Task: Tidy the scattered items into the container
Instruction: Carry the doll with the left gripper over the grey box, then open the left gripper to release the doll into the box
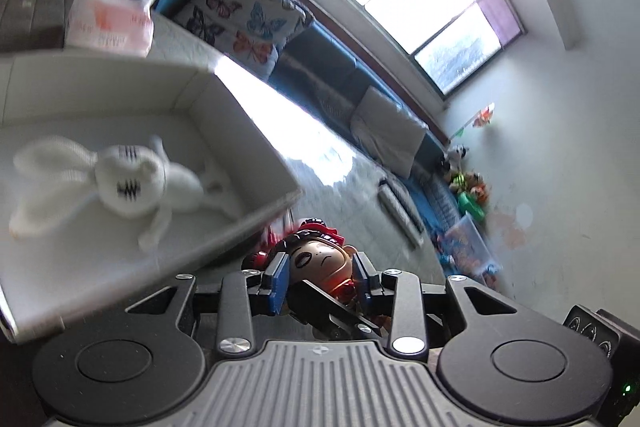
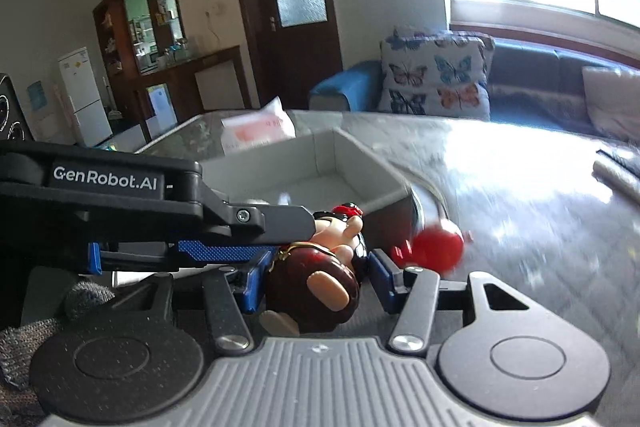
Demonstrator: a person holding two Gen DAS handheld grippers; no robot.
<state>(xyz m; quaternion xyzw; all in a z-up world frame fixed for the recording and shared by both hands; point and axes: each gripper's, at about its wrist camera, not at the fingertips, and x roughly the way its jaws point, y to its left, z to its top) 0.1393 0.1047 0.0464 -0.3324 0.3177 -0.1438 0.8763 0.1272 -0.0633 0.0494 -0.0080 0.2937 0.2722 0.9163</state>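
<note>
While both grippers meet at one small doll (image 1: 318,259), the left gripper (image 1: 320,273) has its blue pads pressed on the two sides of the head, and its jaws are clamped there. The right gripper (image 2: 314,277) has the brown body between its jaws, but the right pad seems apart from it, so I cannot tell if it grips. Just beside the doll stands the white box (image 1: 256,131), where a white plush rabbit (image 1: 120,183) lies inside.

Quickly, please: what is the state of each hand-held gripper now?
Left hand-held gripper: closed on the figurine, at its head.
Right hand-held gripper: closed on the same figurine.
</note>
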